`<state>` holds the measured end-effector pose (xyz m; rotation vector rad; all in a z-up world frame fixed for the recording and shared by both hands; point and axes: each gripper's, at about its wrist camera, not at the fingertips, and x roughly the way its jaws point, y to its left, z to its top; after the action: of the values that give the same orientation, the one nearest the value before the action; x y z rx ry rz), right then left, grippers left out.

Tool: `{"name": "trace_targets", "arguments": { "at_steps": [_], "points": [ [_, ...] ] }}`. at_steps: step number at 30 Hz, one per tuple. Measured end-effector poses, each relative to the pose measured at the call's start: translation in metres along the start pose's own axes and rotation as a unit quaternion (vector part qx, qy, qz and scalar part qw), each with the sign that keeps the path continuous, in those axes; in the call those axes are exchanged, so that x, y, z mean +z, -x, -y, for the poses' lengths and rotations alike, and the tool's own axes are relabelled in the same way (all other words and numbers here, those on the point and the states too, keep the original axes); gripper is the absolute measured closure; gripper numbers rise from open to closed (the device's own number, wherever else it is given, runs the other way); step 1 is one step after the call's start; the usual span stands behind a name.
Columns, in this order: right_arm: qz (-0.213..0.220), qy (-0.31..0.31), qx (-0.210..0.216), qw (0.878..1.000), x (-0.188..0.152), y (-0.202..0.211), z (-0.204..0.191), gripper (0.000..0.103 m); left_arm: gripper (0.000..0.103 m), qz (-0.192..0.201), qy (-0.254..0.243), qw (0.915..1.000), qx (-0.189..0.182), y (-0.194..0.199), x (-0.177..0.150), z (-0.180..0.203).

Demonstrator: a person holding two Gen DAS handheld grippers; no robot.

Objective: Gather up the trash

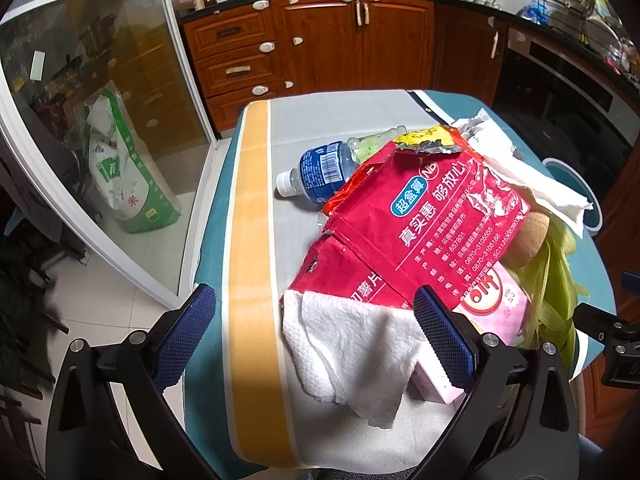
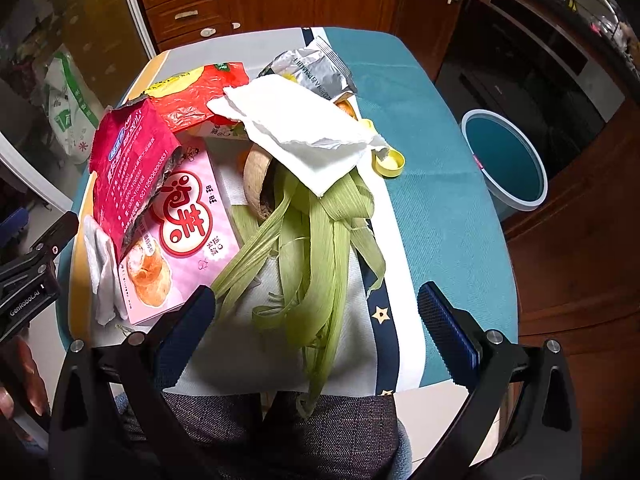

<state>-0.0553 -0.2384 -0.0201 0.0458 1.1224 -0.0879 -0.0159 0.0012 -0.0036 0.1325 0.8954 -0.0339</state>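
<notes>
- Trash lies heaped on the table [image 2: 440,208], nothing collected yet; the bin [image 2: 505,160] stands on the floor just beyond the table's right edge.
- Nearest the right gripper [image 2: 316,320], its jaws wide apart and empty, are the corn husks [image 2: 316,232]: light, limp, stringy; I would pinch the bunch where the leaves gather.
- Left of the husks, the pink box [image 2: 188,232] looks stiff and light; grip an edge.
- The left gripper [image 1: 316,332], spread open and holding nothing, hovers over a soft paper towel [image 1: 360,352].
- Beyond the towel, the red wrapper [image 1: 432,208] is crinkly and slick.
- Farthest, the bottle [image 1: 320,170] lies on its side and could roll.
</notes>
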Motion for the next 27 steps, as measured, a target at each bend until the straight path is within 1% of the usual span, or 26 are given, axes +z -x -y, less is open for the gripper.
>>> {"name": "trace_targets", "arguments": {
  "at_steps": [27],
  "points": [
    [0.0,0.001,0.0,1.0,0.0004,0.0006,0.0015,0.006,0.004,-0.001,-0.001,1.0,-0.001,-0.0002,-0.0006,0.0013]
  ]
}}
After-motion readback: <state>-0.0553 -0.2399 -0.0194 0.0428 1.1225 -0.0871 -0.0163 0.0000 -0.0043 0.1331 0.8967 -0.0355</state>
